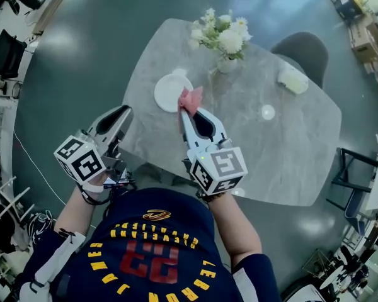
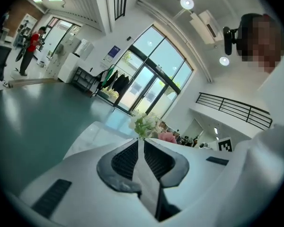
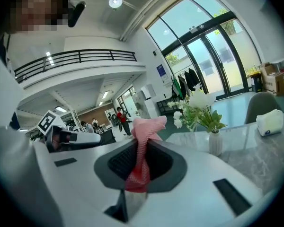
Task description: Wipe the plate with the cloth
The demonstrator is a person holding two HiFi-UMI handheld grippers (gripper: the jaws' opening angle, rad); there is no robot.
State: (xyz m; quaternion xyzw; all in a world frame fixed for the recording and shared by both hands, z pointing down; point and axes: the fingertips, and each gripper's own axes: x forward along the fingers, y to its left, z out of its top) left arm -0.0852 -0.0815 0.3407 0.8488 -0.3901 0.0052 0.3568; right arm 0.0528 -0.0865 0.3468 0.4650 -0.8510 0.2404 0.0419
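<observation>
From over the person's shoulder, the white plate (image 1: 170, 92) sits on the grey table (image 1: 290, 150), near the side facing the person, with a vase of flowers (image 1: 223, 39) just beyond it. The right gripper (image 1: 185, 113) reaches out with the pink cloth (image 1: 191, 99) bunched at its tip, right at the plate's right-hand rim; whether cloth and plate touch I can't tell from here. The left gripper (image 1: 121, 112) hangs back off the table's near edge, well apart from the plate. Looking along the left gripper, its jaws are pressed together with nothing between them, the flowers and a scrap of pink showing past the tips. Looking along the right gripper, the jaws are clamped on a narrow fold of the cloth, most of which stands up loose beyond the tips, with the vase off to the right. My worry is that nothing steadies the plate, so a firm wipe could push it towards the vase. With so little cloth pinched, dragging it could also tug it free. The plate itself is out of that view, presumably below the tips.
</observation>
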